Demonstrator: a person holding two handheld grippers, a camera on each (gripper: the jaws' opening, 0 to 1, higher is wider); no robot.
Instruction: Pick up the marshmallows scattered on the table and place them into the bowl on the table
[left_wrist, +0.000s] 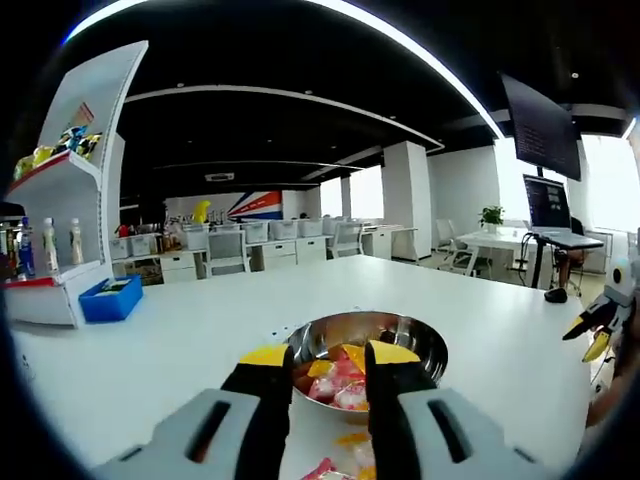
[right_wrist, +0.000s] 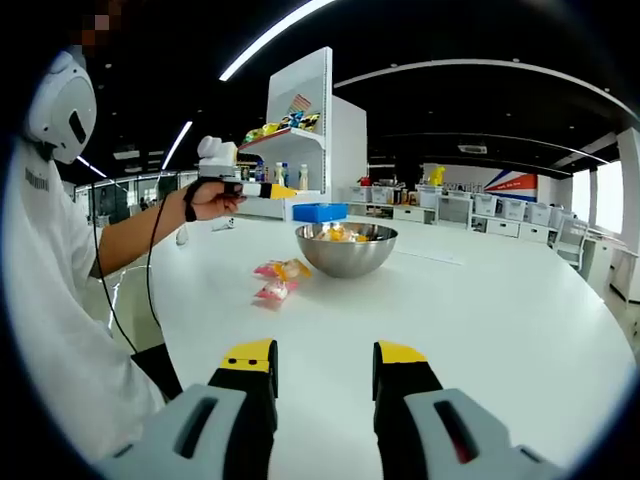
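A steel bowl (left_wrist: 400, 328) stands on the white table (left_wrist: 150, 350) just ahead of my left gripper (left_wrist: 328, 355). The gripper is open and hovers near the bowl's near rim. Pink and yellow wrapped marshmallows (left_wrist: 338, 386) lie in the bowl, and a few more wrapped marshmallows (left_wrist: 352, 450) lie on the table below the jaws. My right gripper (right_wrist: 325, 355) is open and empty over bare table. Farther off it sees the bowl (right_wrist: 345, 258) with two loose marshmallow packs (right_wrist: 281, 269) to its left. A hand holds the left gripper (right_wrist: 262, 189) above the table, left of the bowl.
A white shelf (left_wrist: 75, 200) with bottles and a blue bin (left_wrist: 110, 298) stand at the table's far left. A person in white (right_wrist: 50, 300) sits at the table's left edge. A monitor on a stand (left_wrist: 545, 135) and the right gripper (left_wrist: 600, 330) are at right.
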